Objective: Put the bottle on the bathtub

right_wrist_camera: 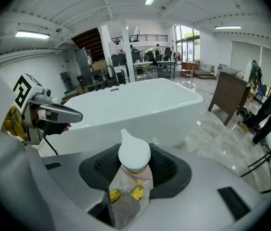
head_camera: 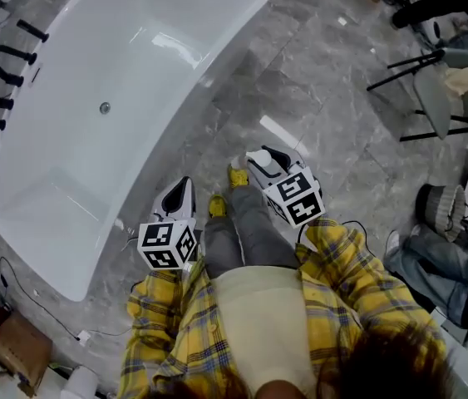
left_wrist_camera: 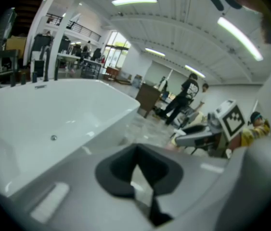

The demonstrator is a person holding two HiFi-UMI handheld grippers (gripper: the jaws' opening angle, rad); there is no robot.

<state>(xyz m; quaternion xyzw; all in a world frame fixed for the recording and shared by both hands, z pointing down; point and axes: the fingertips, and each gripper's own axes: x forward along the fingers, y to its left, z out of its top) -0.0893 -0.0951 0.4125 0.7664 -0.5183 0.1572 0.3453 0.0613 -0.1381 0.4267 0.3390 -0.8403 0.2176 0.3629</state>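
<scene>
A large white bathtub (head_camera: pixel 125 98) stands on the grey marble floor ahead and to the left; it also fills the left of the left gripper view (left_wrist_camera: pixel 53 114) and the middle of the right gripper view (right_wrist_camera: pixel 140 105). My right gripper (head_camera: pixel 258 163) is shut on a clear bottle (right_wrist_camera: pixel 131 177) with a white pump cap (right_wrist_camera: pixel 134 152), held above the floor beside the tub's near side. The cap (head_camera: pixel 258 157) shows at the jaw tips in the head view. My left gripper (head_camera: pixel 180 196) hangs near the tub's lower right rim, its jaws closed to a point with nothing between them (left_wrist_camera: pixel 136 154).
Black tap fittings (head_camera: pixel 9 61) sit at the tub's far left edge, and a drain (head_camera: pixel 105 107) marks its bottom. Chairs (head_camera: pixel 433 90) and a seated person (head_camera: pixel 458 248) are to the right. A cardboard box (head_camera: pixel 22 352) and cables lie at the lower left.
</scene>
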